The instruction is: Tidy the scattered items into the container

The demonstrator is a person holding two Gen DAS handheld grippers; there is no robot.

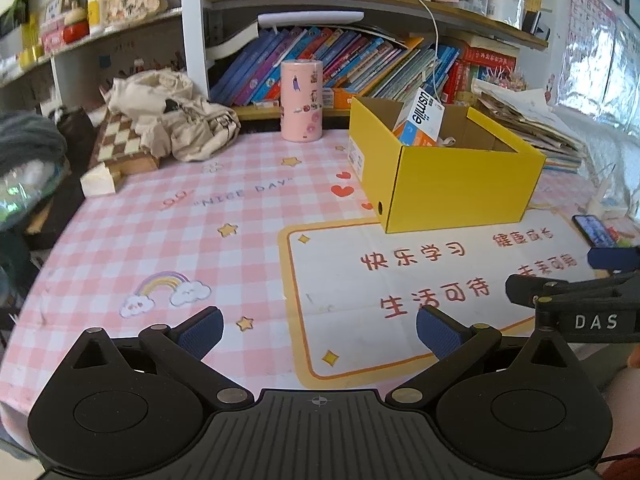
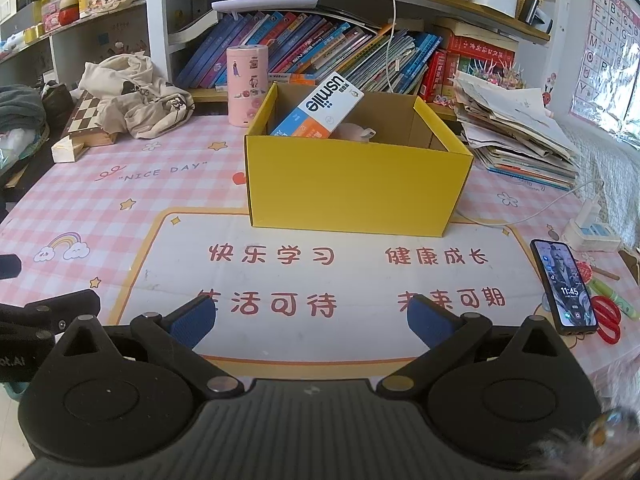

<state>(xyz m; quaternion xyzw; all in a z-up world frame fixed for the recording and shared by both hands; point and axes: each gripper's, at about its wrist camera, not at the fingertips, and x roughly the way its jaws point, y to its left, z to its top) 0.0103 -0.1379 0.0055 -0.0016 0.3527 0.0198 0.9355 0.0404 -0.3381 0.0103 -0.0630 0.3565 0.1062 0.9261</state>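
A yellow cardboard box (image 2: 352, 192) stands open on the pink checked table mat (image 2: 120, 200); it also shows in the left wrist view (image 1: 460, 188). A white, blue and orange "usmile" carton (image 2: 324, 112) leans inside it, with a pale pink item (image 2: 354, 132) beside it. My left gripper (image 1: 320, 328) is open and empty, low over the mat in front of the box. My right gripper (image 2: 312, 320) is open and empty, also in front of the box. The right gripper's body shows at the right edge of the left wrist view (image 1: 580, 300).
A phone (image 2: 564, 288), red scissors (image 2: 608, 320), a green pen (image 2: 612, 292) and a charger with cable (image 2: 588, 228) lie at the right. A pink cylinder (image 2: 247, 84), a beige cloth (image 2: 136, 96), a chessboard (image 2: 88, 116) and a paper stack (image 2: 516, 132) sit behind.
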